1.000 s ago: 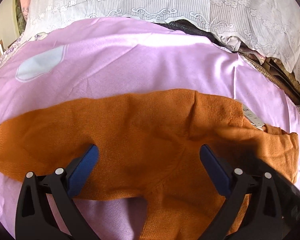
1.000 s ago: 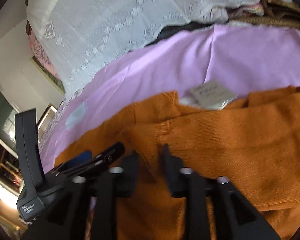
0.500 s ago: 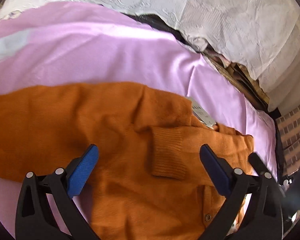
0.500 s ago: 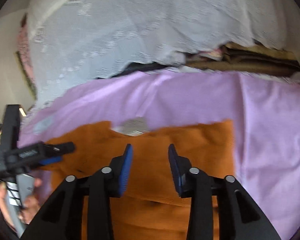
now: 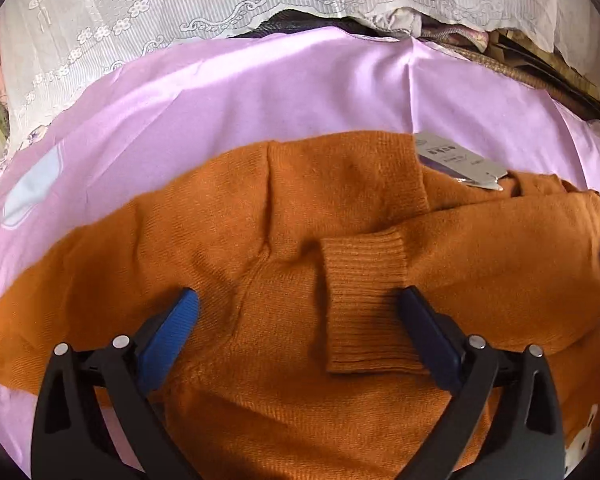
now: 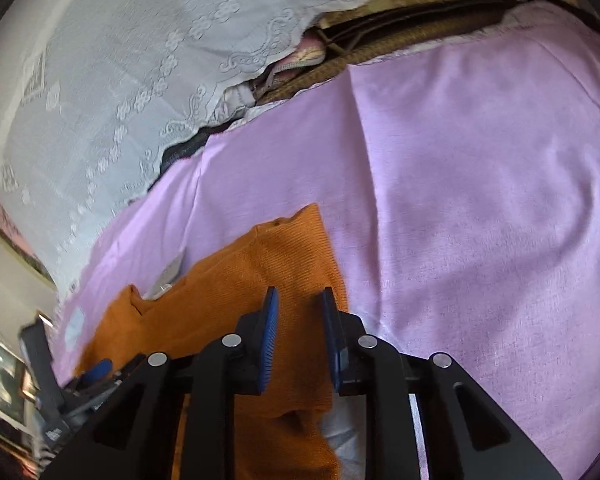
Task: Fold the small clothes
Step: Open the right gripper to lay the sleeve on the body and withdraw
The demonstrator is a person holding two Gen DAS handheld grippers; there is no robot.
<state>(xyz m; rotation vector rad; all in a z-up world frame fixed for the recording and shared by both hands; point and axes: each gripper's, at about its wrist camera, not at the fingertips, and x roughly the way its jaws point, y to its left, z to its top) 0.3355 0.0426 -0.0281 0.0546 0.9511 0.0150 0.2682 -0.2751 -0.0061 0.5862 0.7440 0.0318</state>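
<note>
An orange knit sweater [image 5: 284, 240] lies on a pink sheet [image 5: 260, 92]. Its right sleeve is folded in across the body, with the ribbed cuff [image 5: 364, 300] near the middle. The left sleeve lies stretched out to the left. A paper tag [image 5: 460, 160] lies at the neckline. My left gripper [image 5: 298, 300] is wide open and empty just above the sweater's body. My right gripper [image 6: 300, 300] is partly open and empty over the right edge of the sweater [image 6: 260, 280]. The other gripper [image 6: 96, 372] shows at the lower left of the right wrist view.
White lace fabric [image 5: 180, 4] hangs behind the sheet. Woven brown items [image 6: 400, 40] lie at the back right. A pale patch [image 5: 28, 192] marks the sheet at the left. Bare pink sheet [image 6: 480, 200] extends to the right of the sweater.
The right gripper let go of the sleeve and drew back to the sweater's right edge. The sleeve now lies folded across the body. The left gripper stayed open and shifted its view slightly.
</note>
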